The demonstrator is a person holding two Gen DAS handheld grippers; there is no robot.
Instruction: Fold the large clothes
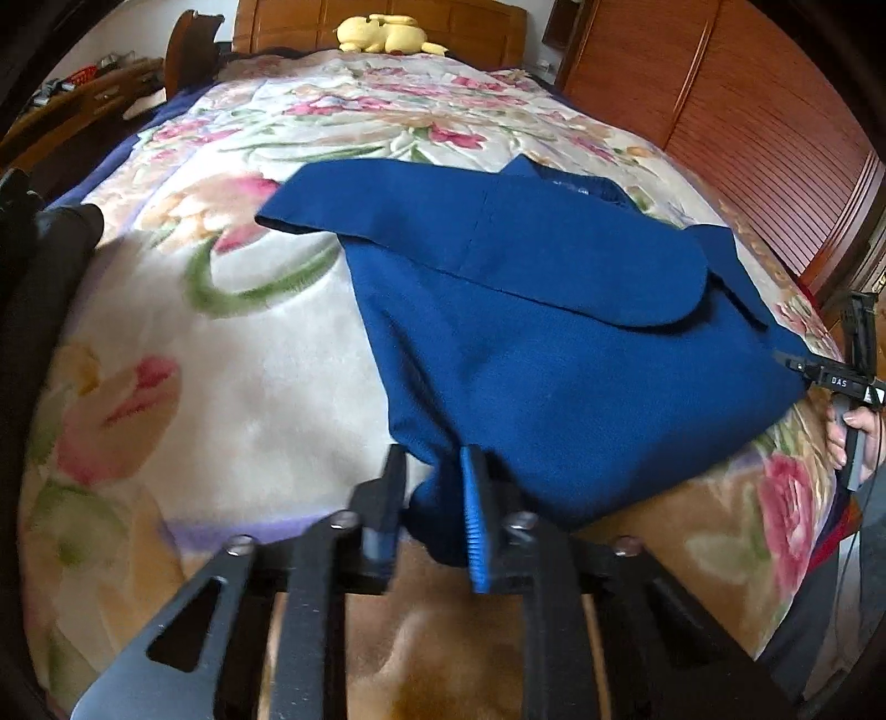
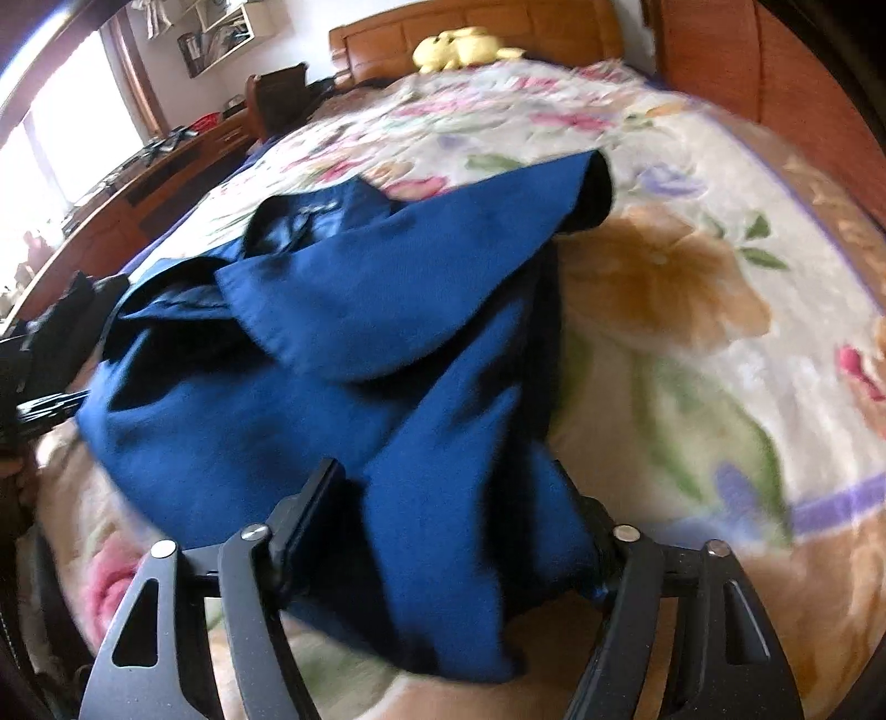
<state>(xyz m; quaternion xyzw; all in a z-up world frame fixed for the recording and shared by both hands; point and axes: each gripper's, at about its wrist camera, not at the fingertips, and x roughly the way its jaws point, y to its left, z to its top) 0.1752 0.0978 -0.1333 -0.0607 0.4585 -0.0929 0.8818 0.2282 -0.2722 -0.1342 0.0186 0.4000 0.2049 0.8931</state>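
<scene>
Blue jacket (image 1: 554, 332) spread on floral bedspread (image 1: 221, 343), sleeve folded across its body. Left hand-held gripper (image 1: 432, 487) pinching the near hem; right hand-held gripper (image 2: 459, 526), marked "DAS", gripping the opposite bottom corner. Yellow plush toy (image 1: 382, 33) against wooden headboard (image 1: 470, 22).

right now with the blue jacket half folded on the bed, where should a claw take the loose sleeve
Take the sleeve at its open cuff, coming in from the bed's left side. It lies flat across the blue jacket with the cuff overhanging onto the floral blanket, so one finger can likely slip under that free edge.
</scene>
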